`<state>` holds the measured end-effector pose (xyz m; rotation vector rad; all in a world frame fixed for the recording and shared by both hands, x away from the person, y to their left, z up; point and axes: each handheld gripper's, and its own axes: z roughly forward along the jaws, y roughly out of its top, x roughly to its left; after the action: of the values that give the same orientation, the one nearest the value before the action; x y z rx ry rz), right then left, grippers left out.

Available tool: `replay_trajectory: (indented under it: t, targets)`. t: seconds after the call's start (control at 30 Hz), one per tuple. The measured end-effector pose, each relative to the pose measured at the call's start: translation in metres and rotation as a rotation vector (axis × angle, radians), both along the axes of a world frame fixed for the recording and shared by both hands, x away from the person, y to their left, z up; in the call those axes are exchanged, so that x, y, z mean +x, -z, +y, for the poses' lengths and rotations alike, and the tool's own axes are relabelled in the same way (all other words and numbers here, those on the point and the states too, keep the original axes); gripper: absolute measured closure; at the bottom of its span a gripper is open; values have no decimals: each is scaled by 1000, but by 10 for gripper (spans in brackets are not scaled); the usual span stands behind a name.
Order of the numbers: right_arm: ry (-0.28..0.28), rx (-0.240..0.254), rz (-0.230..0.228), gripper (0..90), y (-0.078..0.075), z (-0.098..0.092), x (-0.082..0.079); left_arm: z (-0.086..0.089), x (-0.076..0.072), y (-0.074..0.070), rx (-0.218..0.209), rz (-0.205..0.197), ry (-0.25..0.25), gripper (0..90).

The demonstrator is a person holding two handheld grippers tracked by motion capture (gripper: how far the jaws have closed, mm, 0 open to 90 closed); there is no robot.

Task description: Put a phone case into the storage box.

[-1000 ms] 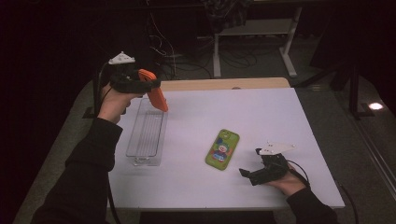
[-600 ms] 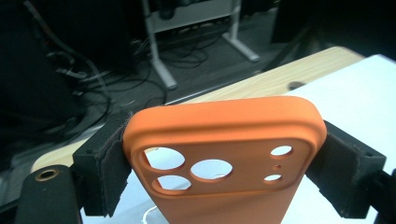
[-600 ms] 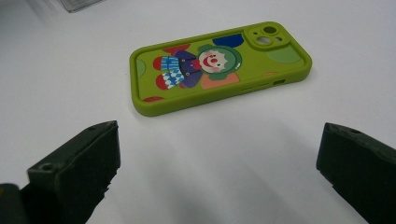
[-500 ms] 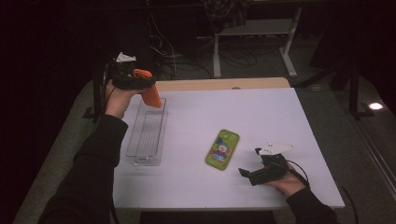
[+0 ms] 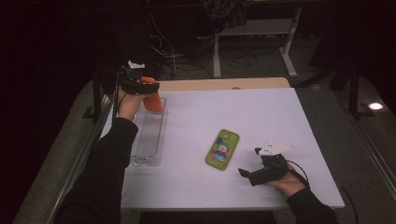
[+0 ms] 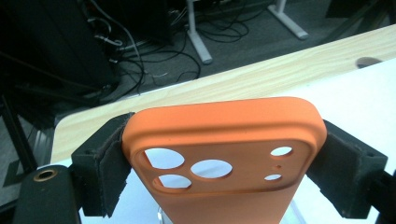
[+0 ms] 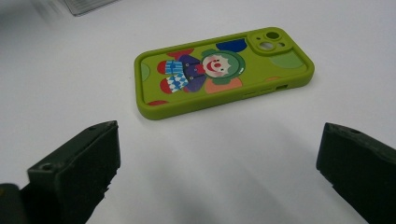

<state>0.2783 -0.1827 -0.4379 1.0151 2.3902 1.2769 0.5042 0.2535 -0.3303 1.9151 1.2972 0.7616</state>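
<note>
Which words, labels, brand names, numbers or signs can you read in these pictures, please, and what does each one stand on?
None: no readable text shows in any view.
The green phone case bears a clown picture, with no lettering.
The orange phone case, clamped between the left gripper jaws, is plain, with camera cut-outs and no marking.
The clear tray and the white table carry no label.
</note>
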Motion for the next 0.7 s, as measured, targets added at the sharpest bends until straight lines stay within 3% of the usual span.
replay_trajectory:
  t: [0.2,0.37,0.43,0.53,0.7]
  targets:
    - [-1,-3,0,0,0,1,0,0,4,11,-20,24,-20,146]
    - [-3,-5,-4,0,0,1,0,-4,6,16,21,20,-29,145]
    - [-4,-6,-6,0,0,1,0,-5,7,19,7,21,-36,145]
    - [-3,-5,-5,0,0,1,0,-5,8,22,20,27,-36,143]
    - [-2,-2,3,0,0,2,-1,-9,10,25,25,7,-42,137]
